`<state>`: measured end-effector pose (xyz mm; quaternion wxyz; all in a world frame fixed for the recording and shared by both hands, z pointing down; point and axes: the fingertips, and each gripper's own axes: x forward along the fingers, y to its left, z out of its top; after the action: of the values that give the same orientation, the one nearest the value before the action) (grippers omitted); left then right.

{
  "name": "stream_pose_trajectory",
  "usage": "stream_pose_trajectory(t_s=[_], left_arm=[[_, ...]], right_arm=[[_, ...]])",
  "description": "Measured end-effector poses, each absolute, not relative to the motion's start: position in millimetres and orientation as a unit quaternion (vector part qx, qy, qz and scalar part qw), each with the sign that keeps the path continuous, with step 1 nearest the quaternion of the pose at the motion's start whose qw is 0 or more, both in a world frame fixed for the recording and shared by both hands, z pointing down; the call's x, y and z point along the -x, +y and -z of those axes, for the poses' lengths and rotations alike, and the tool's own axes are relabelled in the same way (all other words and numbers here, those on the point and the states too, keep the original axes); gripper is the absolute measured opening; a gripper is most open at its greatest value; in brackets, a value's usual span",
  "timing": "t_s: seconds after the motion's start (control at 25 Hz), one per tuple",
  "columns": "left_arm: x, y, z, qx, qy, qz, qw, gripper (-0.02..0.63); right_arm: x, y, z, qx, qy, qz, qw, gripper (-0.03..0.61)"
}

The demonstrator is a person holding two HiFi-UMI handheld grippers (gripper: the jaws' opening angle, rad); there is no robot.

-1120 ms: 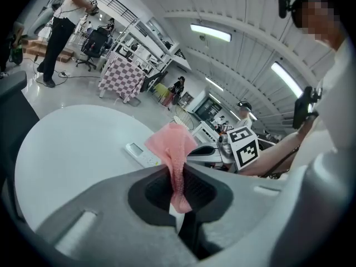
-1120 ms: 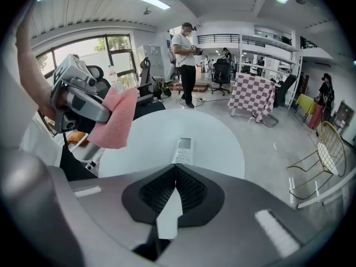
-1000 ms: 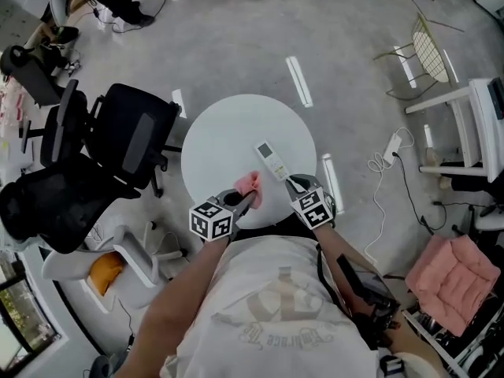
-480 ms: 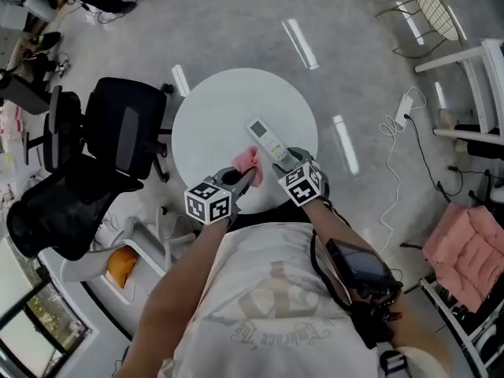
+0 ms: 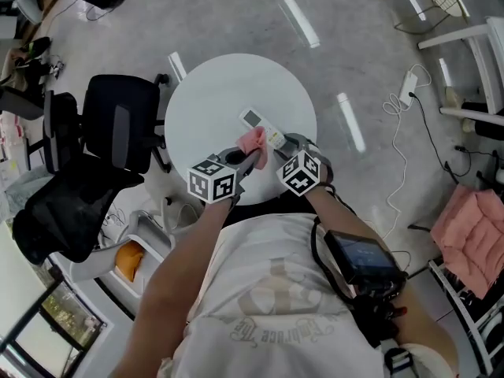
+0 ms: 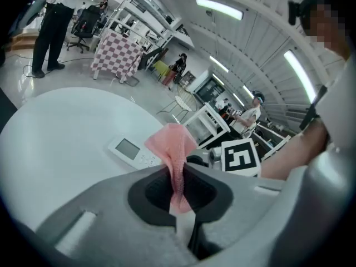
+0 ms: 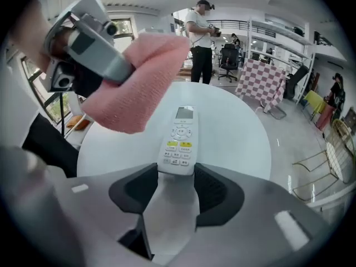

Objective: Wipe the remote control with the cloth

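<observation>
A white remote control (image 5: pixel 253 120) lies on the round white table (image 5: pixel 213 93), near its front edge. My left gripper (image 5: pixel 250 157) is shut on a pink cloth (image 5: pixel 253 142), and the cloth (image 7: pixel 139 88) hangs just above and left of the remote (image 7: pixel 179 141). In the left gripper view the cloth (image 6: pixel 175 149) stands up between the jaws, hiding part of the remote (image 6: pixel 130 151). My right gripper (image 7: pixel 177 177) has just been closing; the remote's near end sits between its pads, which touch both long sides.
Black office chairs (image 5: pixel 118 128) stand left of the table. A power strip with its cable (image 5: pixel 409 89) lies on the floor at right, near a pink cushion (image 5: pixel 472 227). A person (image 7: pixel 201 38) stands beyond the table.
Both grippers have come forward and down to the remote. The cloth went from beside the remote to over its near part. The right jaws opened, then took in the remote's near end.
</observation>
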<state>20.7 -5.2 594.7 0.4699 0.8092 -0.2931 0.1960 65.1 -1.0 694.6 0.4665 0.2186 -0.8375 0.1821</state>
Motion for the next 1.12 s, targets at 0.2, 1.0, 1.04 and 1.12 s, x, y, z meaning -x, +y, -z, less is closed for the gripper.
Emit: stream_pose_trajectory(t_s=[0.2, 1.0, 1.04, 1.12], left_arm=[[-43.0, -6.4, -623.0, -0.801, -0.251, -0.250, 0.482, 0.018], [-69.2, -27.2, -665.3, -0.757, -0.277, -0.378, 0.456, 0.018], [-59.9, -29.5, -666.6, -0.752, -0.287, -0.380, 0.455, 0.018], [-39.9, -35.2, -670.9, -0.741, -0.307, -0.383, 0.457, 0.018]], right_arm=[[-63.2, 3.4, -695.5, -0.167, -0.854, -0.141, 0.472, 0.213], [-82.3, 2.8, -687.5, -0.070, -0.869, -0.105, 0.478, 0.209], [-82.2, 2.8, -687.7, -0.068, -0.870, -0.105, 0.478, 0.208], [-83.2, 2.0, -688.9, -0.065, -0.870, -0.105, 0.478, 0.208]])
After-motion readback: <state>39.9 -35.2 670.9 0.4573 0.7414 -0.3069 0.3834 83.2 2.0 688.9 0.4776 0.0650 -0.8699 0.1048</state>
